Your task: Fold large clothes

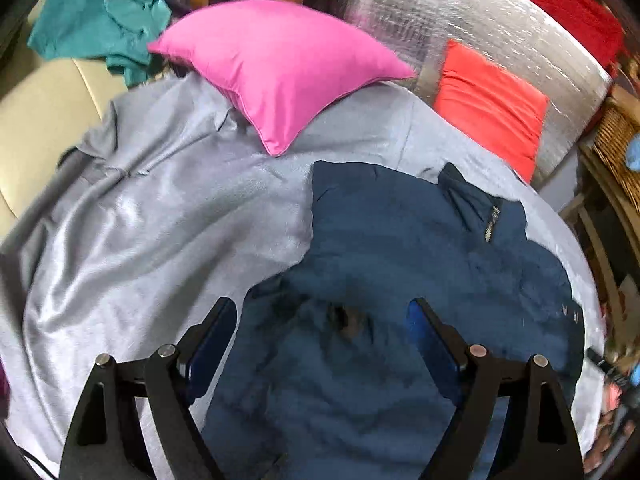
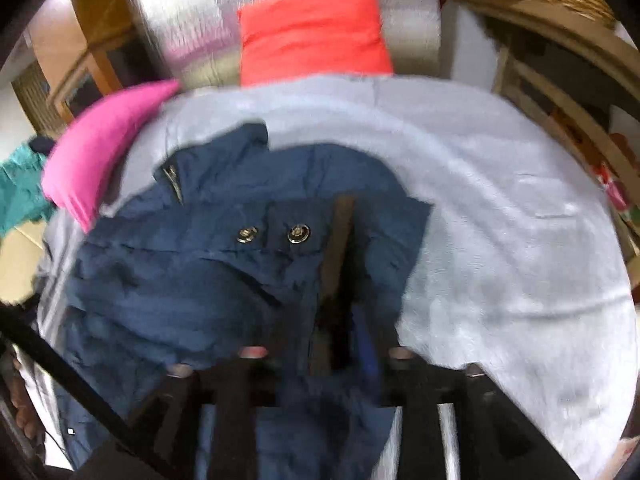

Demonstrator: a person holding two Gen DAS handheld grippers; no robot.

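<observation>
- Left wrist view: navy jacket (image 1: 400, 264) lies spread on the grey sheet (image 1: 152, 248), right of centre, running from mid-frame to the bottom edge.
- Left gripper (image 1: 322, 320) hangs above the jacket's lower part, jaws wide apart, nothing between the blue pads (image 1: 430, 344). Fabric shows through the gap but neither finger touches it as far as I can tell.
- Jacket's zip end (image 1: 491, 222) sits up and right of the gripper, near the collar flap.
- Pink cushion (image 1: 280, 68) rests on the sheet beyond the jacket, well apart from it. Orange cushion (image 1: 492, 108) leans on the silver quilted backing (image 1: 460, 28) to the right. Teal garment (image 1: 100, 24) is bunched at top left on the cream seat (image 1: 40, 120).
- Right wrist view: heavy motion blur. Same jacket (image 2: 192, 272) fills left and centre, two metal snaps (image 2: 272, 235) showing side by side.
- Right gripper (image 2: 344, 320) is over the jacket's right edge. Fingers smear into one dark streak, so from the picture I cannot tell how wide the jaws stand, or whether cloth is pinched.
- Jacket cloth lies under and around the gripper base; bare sheet (image 2: 500, 260) to its right.
- Pink cushion (image 2: 92, 152) at the left, orange cushion (image 2: 312, 28) at top centre.
</observation>
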